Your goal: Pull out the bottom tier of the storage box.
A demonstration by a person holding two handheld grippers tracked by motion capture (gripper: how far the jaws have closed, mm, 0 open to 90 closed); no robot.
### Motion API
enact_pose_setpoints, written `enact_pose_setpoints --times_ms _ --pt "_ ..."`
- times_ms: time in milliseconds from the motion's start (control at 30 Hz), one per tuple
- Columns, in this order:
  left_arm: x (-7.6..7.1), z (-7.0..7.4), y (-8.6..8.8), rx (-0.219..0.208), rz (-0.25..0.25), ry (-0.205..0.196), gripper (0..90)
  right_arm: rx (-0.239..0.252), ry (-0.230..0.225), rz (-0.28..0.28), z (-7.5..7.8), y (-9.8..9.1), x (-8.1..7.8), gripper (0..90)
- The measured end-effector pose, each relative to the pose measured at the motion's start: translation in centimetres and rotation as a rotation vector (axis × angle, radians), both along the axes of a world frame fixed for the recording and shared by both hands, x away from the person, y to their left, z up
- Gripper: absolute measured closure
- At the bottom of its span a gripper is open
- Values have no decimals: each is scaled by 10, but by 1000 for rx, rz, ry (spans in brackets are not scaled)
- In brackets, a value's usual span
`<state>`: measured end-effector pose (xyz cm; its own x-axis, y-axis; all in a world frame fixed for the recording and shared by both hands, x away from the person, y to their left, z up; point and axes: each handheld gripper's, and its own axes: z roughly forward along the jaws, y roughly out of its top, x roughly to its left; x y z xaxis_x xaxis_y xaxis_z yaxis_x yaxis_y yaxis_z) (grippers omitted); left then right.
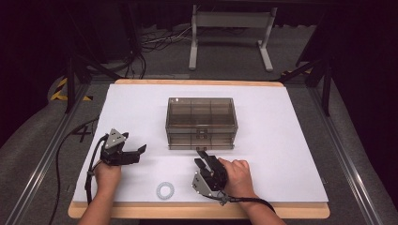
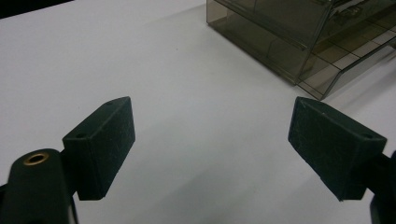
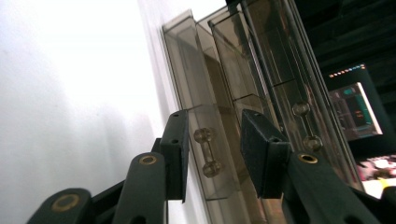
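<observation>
While the left hand-held gripper (image 1: 139, 151) rests wide open and empty on the white table (image 1: 281, 140), the right hand-held gripper (image 3: 214, 156) straddles the handle (image 3: 208, 151) of the bottom drawer (image 3: 205, 140) of the smoky plastic drawer box (image 1: 201, 123) mid-table, jaws parted, pads clear of it.

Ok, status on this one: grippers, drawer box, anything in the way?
Left gripper open, idle over bare table. Right gripper open, jaws either side of the bottom drawer handle, pads apart from it. Drawer box upright. Ring near front edge, clear.
</observation>
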<state>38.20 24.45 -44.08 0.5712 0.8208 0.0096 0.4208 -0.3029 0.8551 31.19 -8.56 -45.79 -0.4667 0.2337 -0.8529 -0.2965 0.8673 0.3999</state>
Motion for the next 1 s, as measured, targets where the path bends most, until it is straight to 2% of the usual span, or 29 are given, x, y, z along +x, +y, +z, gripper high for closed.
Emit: enact_pose_setpoints --times_ms 133,167,267,367,400,533,767,867,933,967,1000 --pt "0 0 0 -9 3 -5 157 48 48 40 1 -7 2 631" --pt "0 1 0 -12 3 -5 157 61 83 60 2 -9 3 648" --pt "1 1 0 -20 4 -6 157 88 151 89 3 -13 3 654" --pt "3 2 -2 -19 -3 -4 157 164 222 129 8 -22 4 653" --pt "3 2 -2 -19 -3 -4 156 164 222 129 8 -22 4 653" --pt "4 3 -4 -18 -10 -4 156 264 291 165 15 -32 6 647" --pt "8 3 -9 -14 -25 -7 156 391 389 181 25 -51 11 622" --pt "9 3 -10 -21 -25 -3 156 410 406 186 27 -56 13 614" --pt "11 3 -12 -19 -28 -4 157 421 428 183 30 -61 14 606" --pt "11 3 -13 -16 -34 -3 157 435 457 178 31 -64 15 596" --pt "11 3 -13 -16 -34 -3 156 435 457 178 31 -64 15 596"
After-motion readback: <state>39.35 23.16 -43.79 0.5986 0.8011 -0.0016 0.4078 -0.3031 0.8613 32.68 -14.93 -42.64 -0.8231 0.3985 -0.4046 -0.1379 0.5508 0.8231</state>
